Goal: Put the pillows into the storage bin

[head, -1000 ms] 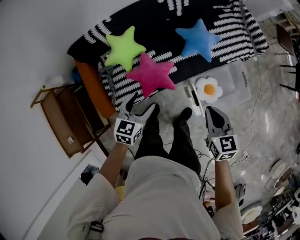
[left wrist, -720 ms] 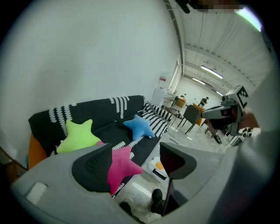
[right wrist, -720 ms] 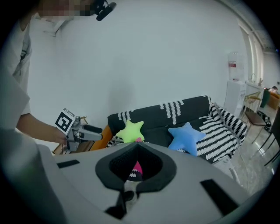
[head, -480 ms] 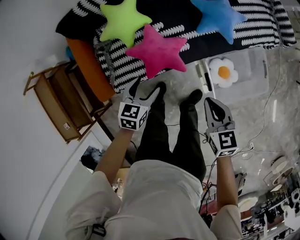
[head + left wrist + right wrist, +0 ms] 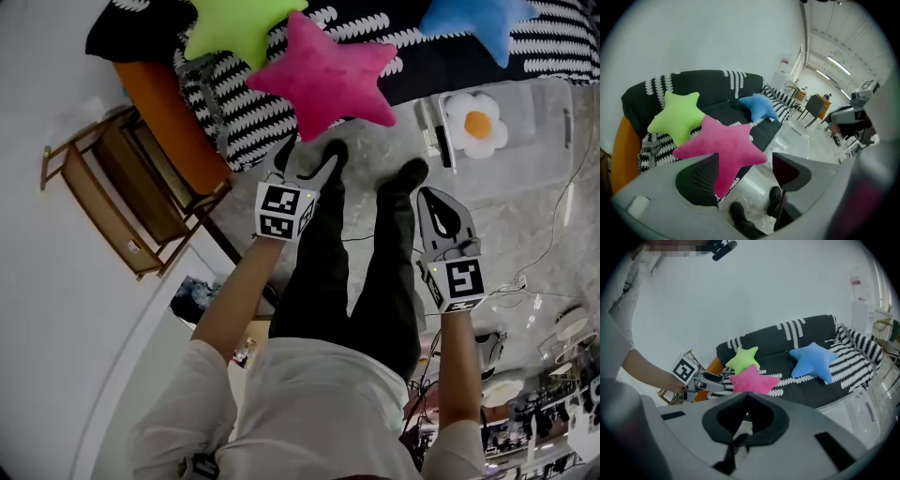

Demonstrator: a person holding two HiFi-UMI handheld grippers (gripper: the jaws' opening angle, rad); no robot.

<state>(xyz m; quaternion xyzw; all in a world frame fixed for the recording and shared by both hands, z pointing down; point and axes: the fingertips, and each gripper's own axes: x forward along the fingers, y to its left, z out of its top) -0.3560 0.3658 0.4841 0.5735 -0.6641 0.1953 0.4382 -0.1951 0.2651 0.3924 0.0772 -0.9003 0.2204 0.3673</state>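
Three star pillows lie on the black-and-white sofa (image 5: 234, 112): a pink one (image 5: 323, 75) at its front edge, a green one (image 5: 239, 23) behind it, and a blue one (image 5: 478, 19) to the right. A white flower pillow (image 5: 478, 127) rests in the clear storage bin (image 5: 534, 141) on the floor. My left gripper (image 5: 307, 157) is open and empty, short of the pink pillow (image 5: 724, 145); its jaws have just been opening a little. Over the floor beside the person's leg, my right gripper (image 5: 429, 194) is shut on nothing, its tips (image 5: 747, 393) meeting.
An orange cushion (image 5: 164, 108) and a wooden side table (image 5: 103, 197) stand left of the sofa. The person's legs and black shoes (image 5: 410, 173) are between the two grippers. Cables (image 5: 525, 281) run over the marble floor at right.
Both grippers have come down in front of the person's legs. The sofa and pillows have slid toward the top of the head view and look larger.
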